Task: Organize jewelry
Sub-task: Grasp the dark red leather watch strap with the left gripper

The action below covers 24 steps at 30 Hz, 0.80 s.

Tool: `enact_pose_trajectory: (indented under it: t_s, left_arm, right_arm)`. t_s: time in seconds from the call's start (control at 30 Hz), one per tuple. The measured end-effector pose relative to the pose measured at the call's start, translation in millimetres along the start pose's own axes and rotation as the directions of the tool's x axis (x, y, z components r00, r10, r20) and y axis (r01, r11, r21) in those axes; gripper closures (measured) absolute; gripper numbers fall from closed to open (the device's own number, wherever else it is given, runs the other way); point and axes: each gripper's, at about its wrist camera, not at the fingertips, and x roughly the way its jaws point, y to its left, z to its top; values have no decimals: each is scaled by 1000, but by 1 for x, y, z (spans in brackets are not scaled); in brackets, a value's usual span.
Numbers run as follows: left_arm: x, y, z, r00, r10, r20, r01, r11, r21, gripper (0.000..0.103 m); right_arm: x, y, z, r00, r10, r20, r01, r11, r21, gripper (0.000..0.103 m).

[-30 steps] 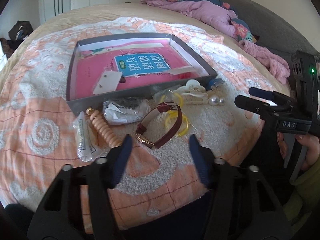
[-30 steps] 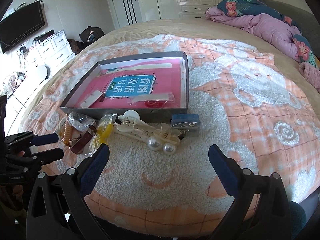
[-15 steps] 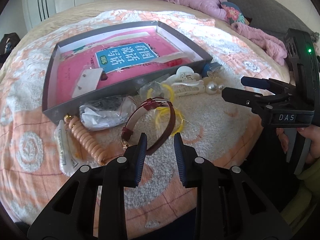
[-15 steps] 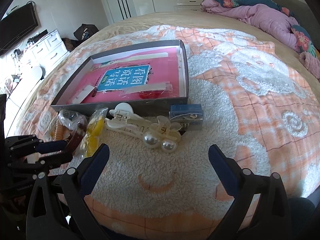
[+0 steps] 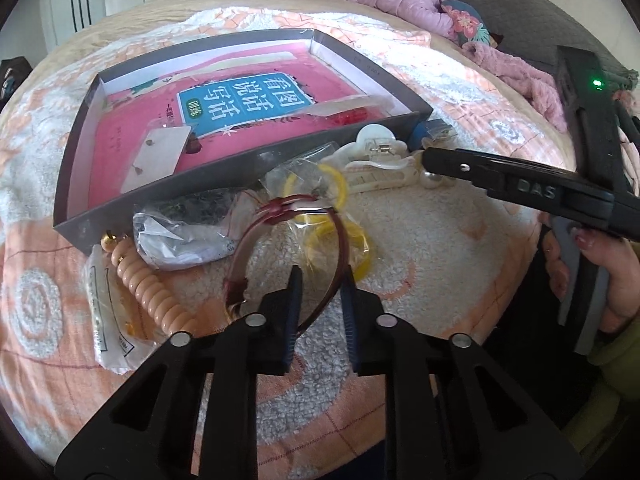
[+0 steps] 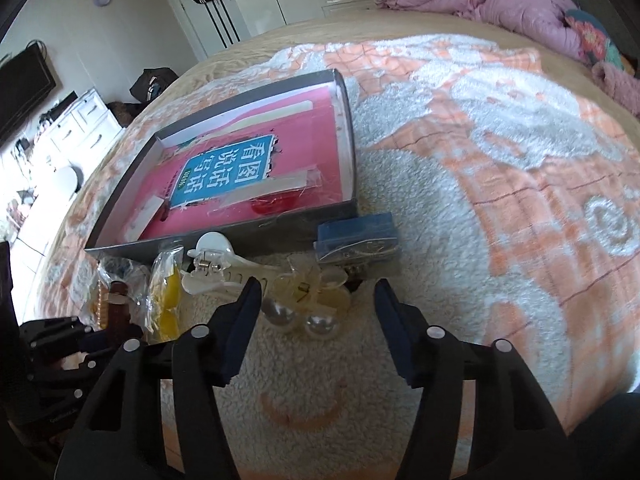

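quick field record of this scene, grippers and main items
left gripper: closed around the dark red watch strap
right gripper: open, over the pearl hair clip
grey box: on the bed, pink book inside
outside the box: white claw clip, blue case, yellow rings bag, peach beaded bracelet

Bright daylight fills both pictures. The white patches of the blanket (image 6: pixel 520 120) shine, washed out. Edges bend round and turn black at the corners. The plastic bag (image 5: pixel 188 228) glints.
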Motion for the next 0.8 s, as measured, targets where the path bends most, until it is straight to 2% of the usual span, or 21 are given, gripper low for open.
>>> enact_pose_trajectory:
  t_s: [0.1,0.17,0.53,0.8]
  left_arm:
    - [-7,1,0,1000,-6,18,6,1000,-10,101]
    - [-12,2,1,1000,-10,29,10,1000,-21,103]
    - [-38,9,3,995,-53,82,59,996,-74,103]
    - [-57,16,7,993,-39,111,49,994,-96,103]
  right_arm:
    - [4,2,0,1000,23,-8,-23,1000,2,56]
    - [4,3,0,1000,26,-4,-26,1000,-5,56]
    - [-18,1,-7,998,56,41,-55,998,-33,57]
    - [-41,5,-4,994,63,88,-58,996,-66,57]
